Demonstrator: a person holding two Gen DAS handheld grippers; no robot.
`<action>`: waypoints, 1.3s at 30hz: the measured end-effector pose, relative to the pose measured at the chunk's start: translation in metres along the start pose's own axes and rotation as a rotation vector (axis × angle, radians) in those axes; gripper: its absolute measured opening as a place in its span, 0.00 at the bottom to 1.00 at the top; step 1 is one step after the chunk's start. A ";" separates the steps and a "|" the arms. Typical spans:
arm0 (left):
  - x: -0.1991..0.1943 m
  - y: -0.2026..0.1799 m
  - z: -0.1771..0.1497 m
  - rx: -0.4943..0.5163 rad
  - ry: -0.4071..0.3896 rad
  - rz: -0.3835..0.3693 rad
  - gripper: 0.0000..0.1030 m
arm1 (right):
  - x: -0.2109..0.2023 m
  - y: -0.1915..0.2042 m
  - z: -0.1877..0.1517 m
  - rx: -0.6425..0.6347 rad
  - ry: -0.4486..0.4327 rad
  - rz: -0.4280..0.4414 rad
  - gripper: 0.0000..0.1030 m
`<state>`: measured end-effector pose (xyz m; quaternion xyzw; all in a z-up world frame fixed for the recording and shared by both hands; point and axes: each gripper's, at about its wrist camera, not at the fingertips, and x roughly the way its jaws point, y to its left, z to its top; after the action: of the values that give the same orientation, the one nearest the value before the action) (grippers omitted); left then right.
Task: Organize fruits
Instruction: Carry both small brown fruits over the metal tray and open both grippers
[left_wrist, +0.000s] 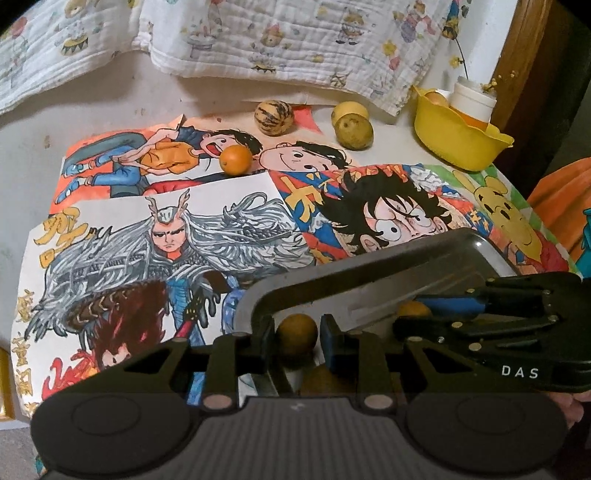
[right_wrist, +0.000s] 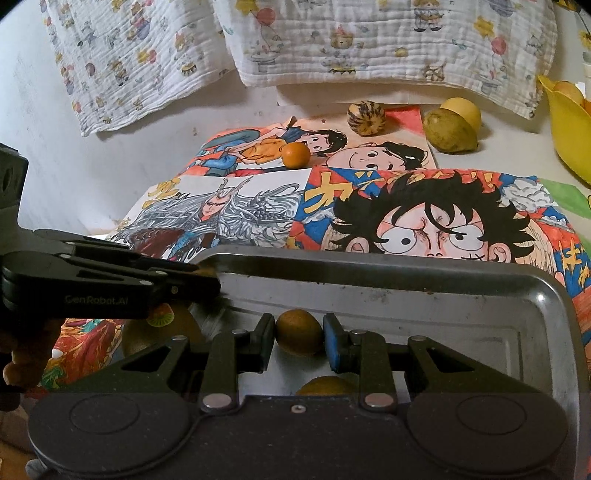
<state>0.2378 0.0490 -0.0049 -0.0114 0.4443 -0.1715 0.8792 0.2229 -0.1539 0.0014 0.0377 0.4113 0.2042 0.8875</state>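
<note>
Two small brownish-orange fruits are held, one per tool, both over a metal tray (right_wrist: 424, 295) near the front edge of the counter (left_wrist: 33, 155).

Left wrist view: left tool (left_wrist: 297, 338) nearly closed, pads pressing either side of a small round fruit (left_wrist: 297, 332) at the tray's left rim. Right tool (left_wrist: 424, 314) enters from the right, its blue pads against another fruit (left_wrist: 413, 308), mostly hidden here. This view alone shows the whole yellow bowl (left_wrist: 458, 136) at the far right corner, with a white jar (left_wrist: 472, 98) standing in it.

Right wrist view: right tool (right_wrist: 299, 334) nearly closed on that fruit (right_wrist: 299, 332), above the tray floor; whether it touches the floor cannot be told. The tray's full right side shows only here. Left tool (right_wrist: 207, 280) lies at the tray's left rim, tips unclear.

Loose on the drawings (right_wrist: 443, 221) toward the far edge: an orange (right_wrist: 296, 155), a striped fruit (right_wrist: 366, 119), a green-yellow fruit (right_wrist: 450, 134) touching a yellow one (right_wrist: 463, 110).
</note>
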 end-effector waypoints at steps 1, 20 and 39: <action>0.000 0.001 0.001 -0.002 0.001 -0.002 0.31 | 0.000 0.000 0.000 0.000 -0.002 0.000 0.30; -0.036 0.001 -0.009 -0.079 -0.075 0.051 0.85 | -0.028 -0.002 -0.015 0.016 -0.062 -0.030 0.65; -0.106 -0.021 -0.077 0.013 -0.216 0.107 1.00 | -0.086 0.025 -0.054 -0.141 -0.104 0.030 0.99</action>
<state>0.1134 0.0723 0.0348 -0.0004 0.3460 -0.1251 0.9299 0.1247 -0.1699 0.0338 -0.0082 0.3488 0.2439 0.9049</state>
